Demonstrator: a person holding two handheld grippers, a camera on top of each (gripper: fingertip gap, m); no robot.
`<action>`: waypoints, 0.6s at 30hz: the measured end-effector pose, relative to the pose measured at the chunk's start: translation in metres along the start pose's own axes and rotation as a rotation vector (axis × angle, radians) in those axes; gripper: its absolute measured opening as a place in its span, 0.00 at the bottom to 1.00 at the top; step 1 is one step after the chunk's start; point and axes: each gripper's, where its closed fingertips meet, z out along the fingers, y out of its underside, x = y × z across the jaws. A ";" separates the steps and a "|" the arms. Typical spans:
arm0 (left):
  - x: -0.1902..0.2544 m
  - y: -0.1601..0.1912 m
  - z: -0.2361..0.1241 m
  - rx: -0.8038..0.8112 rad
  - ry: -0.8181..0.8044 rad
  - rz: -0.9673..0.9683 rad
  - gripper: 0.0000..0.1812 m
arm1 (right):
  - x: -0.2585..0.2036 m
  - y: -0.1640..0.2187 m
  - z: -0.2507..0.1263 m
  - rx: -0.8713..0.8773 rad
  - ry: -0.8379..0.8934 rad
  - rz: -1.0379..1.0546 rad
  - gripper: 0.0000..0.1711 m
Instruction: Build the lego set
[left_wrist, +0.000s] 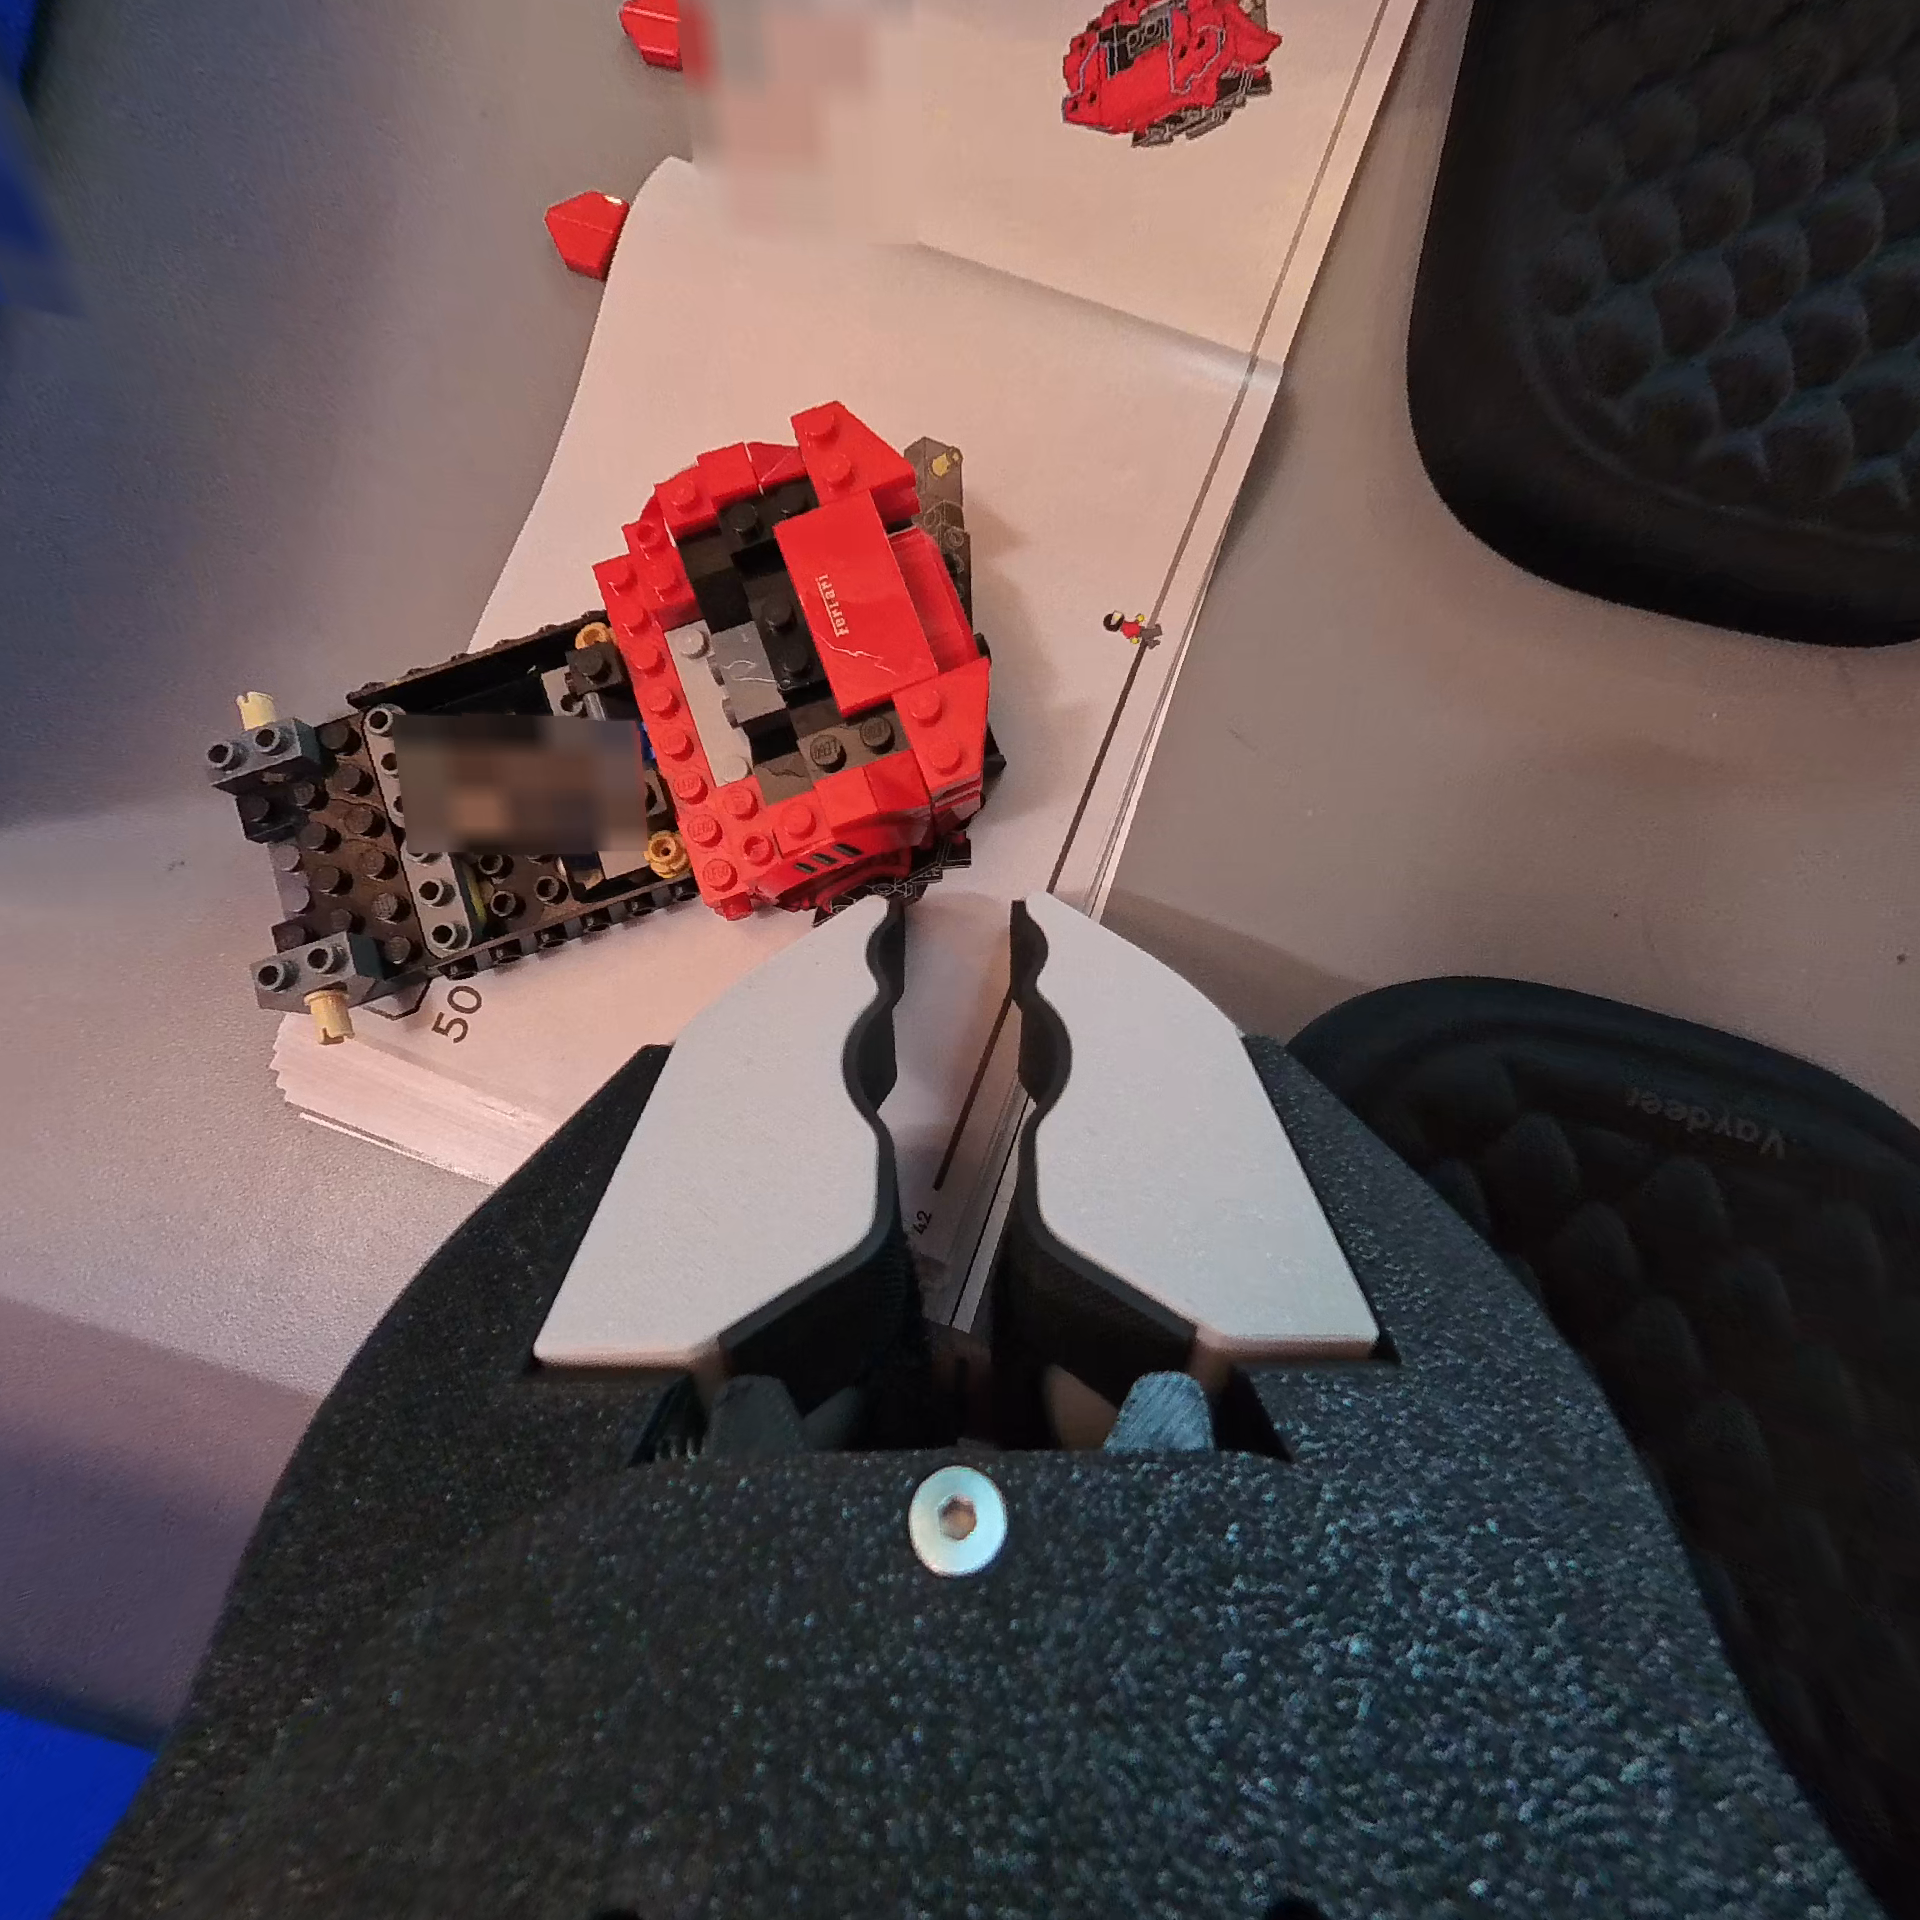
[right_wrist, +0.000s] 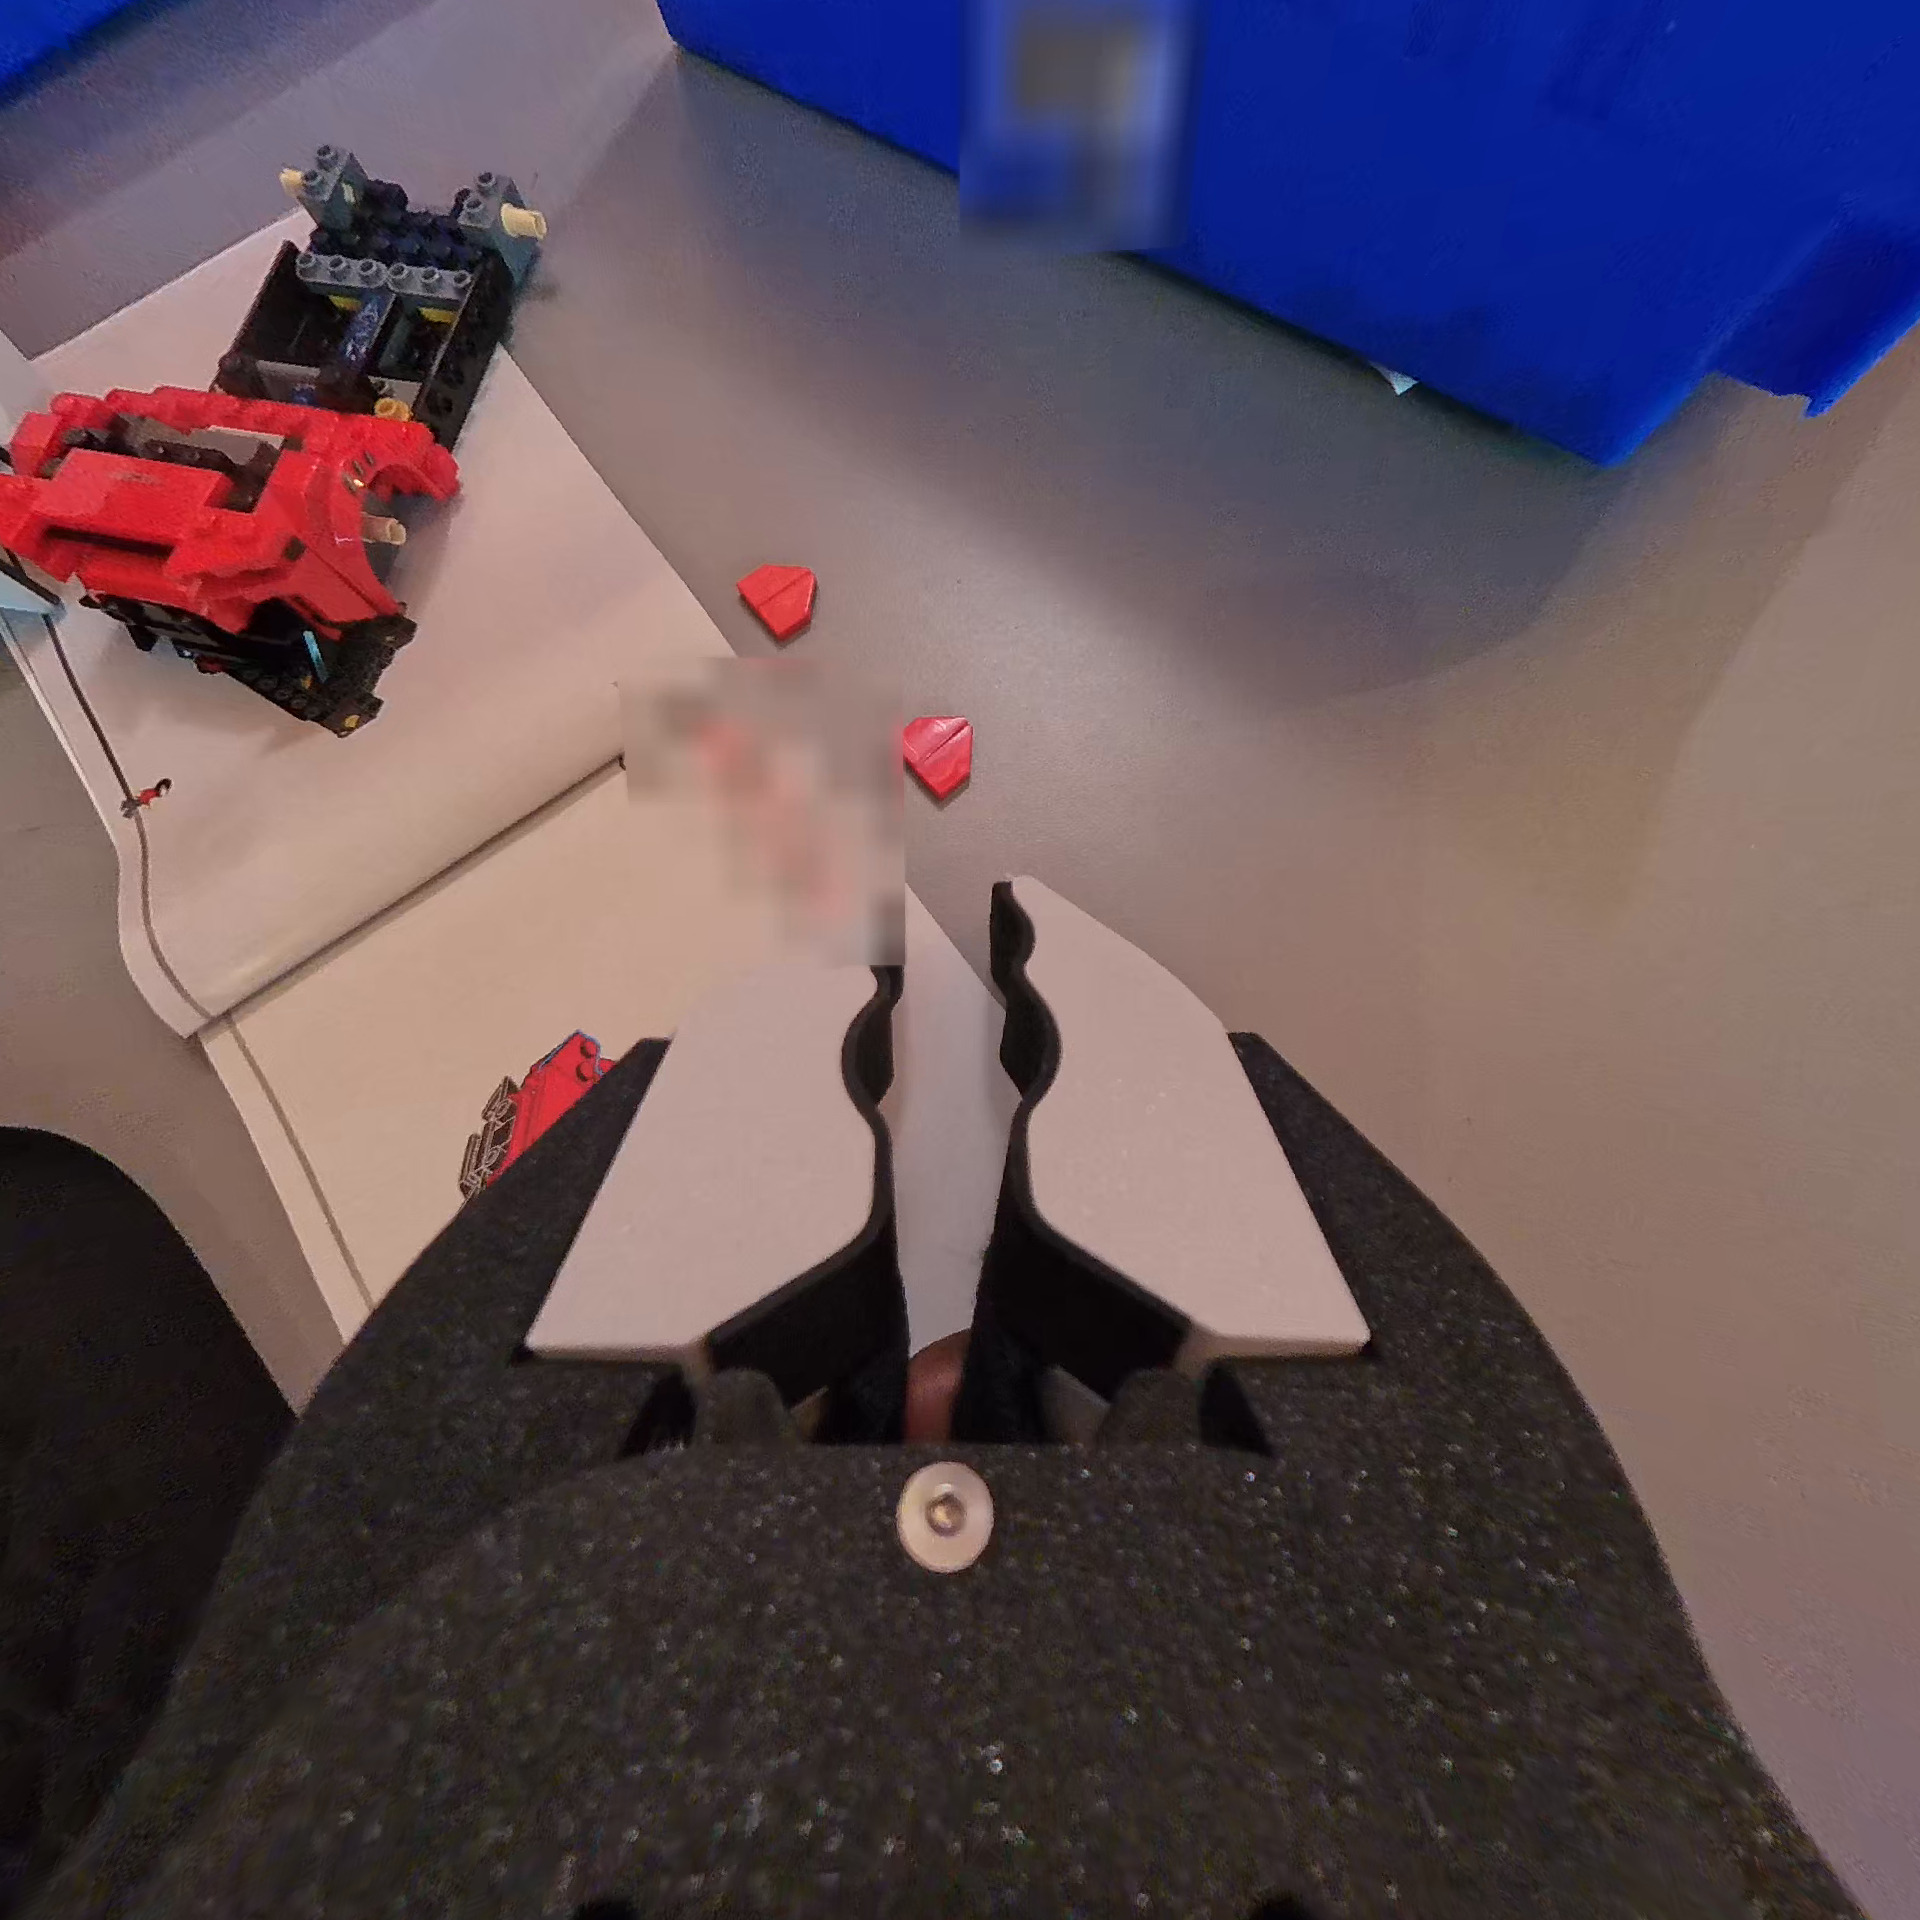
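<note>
A half-built red and black lego car (left_wrist: 665, 717) lies on the open instruction booklet (left_wrist: 935, 343). It also shows at the upper left of the right wrist view (right_wrist: 239, 488). My left gripper (left_wrist: 956, 914) is open and empty, just in front of the car's red rear end. Two loose red wedge pieces (left_wrist: 584, 231) lie on the grey table beyond the booklet. In the right wrist view they are a farther piece (right_wrist: 777, 596) and a nearer piece (right_wrist: 938, 754). My right gripper (right_wrist: 948, 925) is open and empty, a short way short of the nearer piece.
A blue bin (right_wrist: 1403, 197) stands at the back right of the grey table (right_wrist: 1455, 831). A black textured cushion (left_wrist: 1683, 291) lies to the right of the booklet, with another one (left_wrist: 1662, 1247) nearer me. The booklet (right_wrist: 436, 883) covers the left part of the table. The left gripper's tips are roughly 20 cm from the right gripper's.
</note>
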 end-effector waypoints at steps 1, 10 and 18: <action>0.000 0.000 0.000 0.000 0.000 -0.001 0.10 | 0.000 0.000 0.000 -0.002 0.001 -0.002 0.09; 0.000 0.000 0.000 0.004 0.001 -0.003 0.10 | 0.000 0.001 0.001 -0.009 0.004 -0.010 0.09; 0.000 0.000 0.000 0.004 0.003 -0.001 0.10 | 0.000 -0.010 0.017 0.022 0.001 -0.052 0.10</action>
